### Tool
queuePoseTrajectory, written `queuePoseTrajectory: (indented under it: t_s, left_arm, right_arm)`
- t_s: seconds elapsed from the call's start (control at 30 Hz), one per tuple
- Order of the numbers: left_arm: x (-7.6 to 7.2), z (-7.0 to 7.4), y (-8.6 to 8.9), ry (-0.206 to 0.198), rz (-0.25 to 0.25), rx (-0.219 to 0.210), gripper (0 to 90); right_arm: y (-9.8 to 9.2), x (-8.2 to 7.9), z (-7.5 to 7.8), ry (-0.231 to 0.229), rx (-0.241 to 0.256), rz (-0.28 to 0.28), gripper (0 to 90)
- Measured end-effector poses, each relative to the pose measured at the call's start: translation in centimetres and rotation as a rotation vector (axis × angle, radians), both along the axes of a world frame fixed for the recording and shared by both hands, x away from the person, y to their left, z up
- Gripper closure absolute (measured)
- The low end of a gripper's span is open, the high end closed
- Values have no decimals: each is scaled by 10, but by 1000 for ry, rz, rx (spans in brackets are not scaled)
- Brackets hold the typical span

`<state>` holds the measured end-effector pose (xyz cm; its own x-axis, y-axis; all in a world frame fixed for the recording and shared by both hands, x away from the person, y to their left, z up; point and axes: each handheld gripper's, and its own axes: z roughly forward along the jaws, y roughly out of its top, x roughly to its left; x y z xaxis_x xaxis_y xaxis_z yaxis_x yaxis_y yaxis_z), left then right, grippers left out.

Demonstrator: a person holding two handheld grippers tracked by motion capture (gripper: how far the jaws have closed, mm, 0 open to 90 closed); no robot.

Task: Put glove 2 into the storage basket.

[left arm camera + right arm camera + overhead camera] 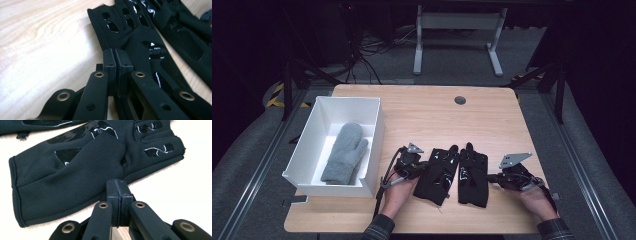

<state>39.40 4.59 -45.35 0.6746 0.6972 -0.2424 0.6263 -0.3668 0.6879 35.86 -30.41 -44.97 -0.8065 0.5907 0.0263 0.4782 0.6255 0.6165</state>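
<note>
On the table, two black gloves (457,172) point away; both grippers' fingers closed, gripping nothing

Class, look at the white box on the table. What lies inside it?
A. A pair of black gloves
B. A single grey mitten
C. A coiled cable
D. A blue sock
B: the high view shows one grey mitten lying in the white box, while the two black gloves lie on the table beside it.
</note>
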Motion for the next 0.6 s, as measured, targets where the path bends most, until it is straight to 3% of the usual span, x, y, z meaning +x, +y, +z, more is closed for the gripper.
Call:
queuePoseTrajectory:
  t_s: [0.2, 0.6]
  left_arm:
    - [8, 9, 5, -12, 29, -53, 884]
    - [8, 27, 7, -22, -6, -123, 884]
  right_arm:
    - [3, 1, 0, -2, 4, 6, 900]
    - [21, 8, -1, -7, 23, 36, 900]
